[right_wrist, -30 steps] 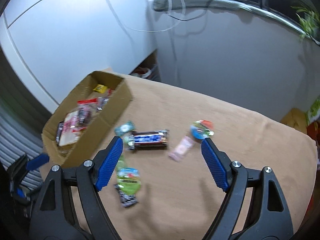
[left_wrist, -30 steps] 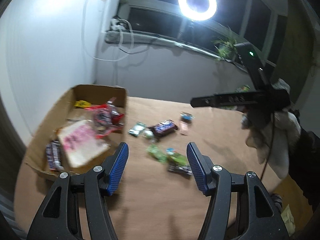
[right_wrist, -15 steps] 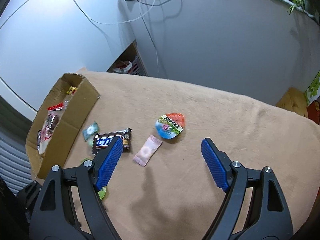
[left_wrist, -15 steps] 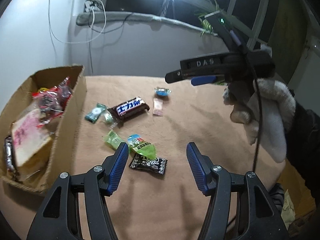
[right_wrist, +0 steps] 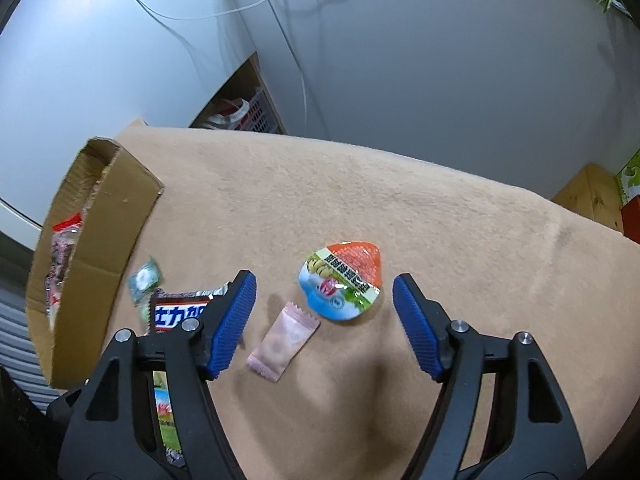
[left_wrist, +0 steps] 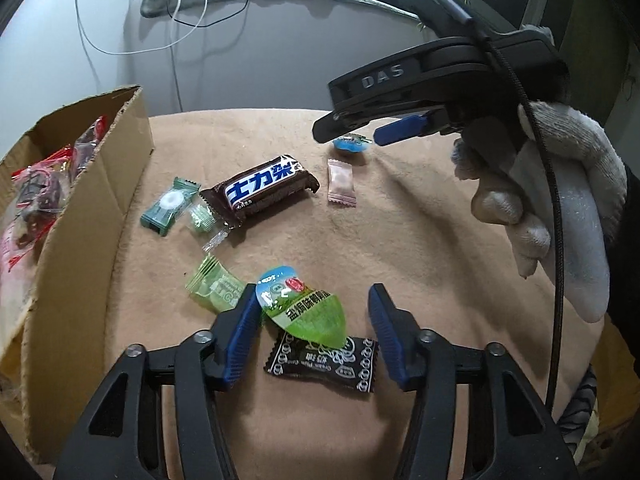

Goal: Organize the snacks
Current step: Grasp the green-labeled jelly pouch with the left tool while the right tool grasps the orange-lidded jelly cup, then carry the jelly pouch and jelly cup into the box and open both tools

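The left gripper (left_wrist: 310, 312), jaws closing and holding nothing, brackets a green jelly cup (left_wrist: 306, 306) lying on a black candy (left_wrist: 324, 362), which might get pinched too. The right gripper (right_wrist: 324, 300), also closing empty around an orange jelly cup (right_wrist: 344, 278), could catch the pink candy (right_wrist: 284, 338) near-left; the box (left_wrist: 80, 216) sits far left.

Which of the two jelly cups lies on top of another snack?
The green jelly cup: it overlaps the black candy wrapper. The orange jelly cup lies alone on the cloth.
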{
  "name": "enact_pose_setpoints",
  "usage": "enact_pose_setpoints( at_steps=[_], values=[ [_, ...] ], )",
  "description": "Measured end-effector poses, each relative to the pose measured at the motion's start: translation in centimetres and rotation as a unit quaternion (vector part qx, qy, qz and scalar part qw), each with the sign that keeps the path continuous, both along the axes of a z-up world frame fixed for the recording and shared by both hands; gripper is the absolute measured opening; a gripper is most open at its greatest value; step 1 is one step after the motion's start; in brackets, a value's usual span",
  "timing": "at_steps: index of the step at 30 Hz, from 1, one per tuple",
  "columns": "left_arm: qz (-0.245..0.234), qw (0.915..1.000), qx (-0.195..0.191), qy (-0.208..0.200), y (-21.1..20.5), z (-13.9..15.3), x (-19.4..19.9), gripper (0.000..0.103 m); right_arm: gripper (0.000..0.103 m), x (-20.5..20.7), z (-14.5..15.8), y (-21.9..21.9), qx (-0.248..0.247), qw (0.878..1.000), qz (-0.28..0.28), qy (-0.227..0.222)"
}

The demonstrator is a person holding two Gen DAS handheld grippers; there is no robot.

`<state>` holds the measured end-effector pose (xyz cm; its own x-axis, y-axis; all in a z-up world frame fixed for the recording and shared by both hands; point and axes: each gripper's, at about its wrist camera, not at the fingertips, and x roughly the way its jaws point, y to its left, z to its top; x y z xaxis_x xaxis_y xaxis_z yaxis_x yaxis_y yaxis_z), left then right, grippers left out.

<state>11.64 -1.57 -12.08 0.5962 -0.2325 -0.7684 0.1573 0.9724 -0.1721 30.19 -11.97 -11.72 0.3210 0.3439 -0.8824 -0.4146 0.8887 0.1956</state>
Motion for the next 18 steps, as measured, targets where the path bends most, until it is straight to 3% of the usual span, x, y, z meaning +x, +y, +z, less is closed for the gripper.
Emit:
enact_pose_setpoints(
  at_steps=[1, 3, 6, 18],
  values=[
    [0.000, 1.0000, 0.003, -0.001, -0.1, 0.0, 0.0, 0.051, 0.071, 0.1, -0.2, 0.3, -0.006, 1.000, 0.001, 0.000],
    [-0.002, 0.9999, 0.013, -0.004, -0.4, -0.2, 0.0, 0.044, 0.056, 0.4, -0.6, 0.7, -0.015, 1.000, 0.000, 0.005],
    [-0.003, 0.9999, 0.014, -0.005, -0.5, -0.3, -0.1, 0.036, 0.046, 0.7, -1.0, 0.9, -0.025, 1.000, -0.001, 0.007],
    [-0.007, 0.9998, 0.014, -0.014, -1.2, 0.1, -0.1, 0.035, 0.043, 0.2, -0.3, -0.3, -0.007, 1.000, -0.007, 0.001]
  ],
)
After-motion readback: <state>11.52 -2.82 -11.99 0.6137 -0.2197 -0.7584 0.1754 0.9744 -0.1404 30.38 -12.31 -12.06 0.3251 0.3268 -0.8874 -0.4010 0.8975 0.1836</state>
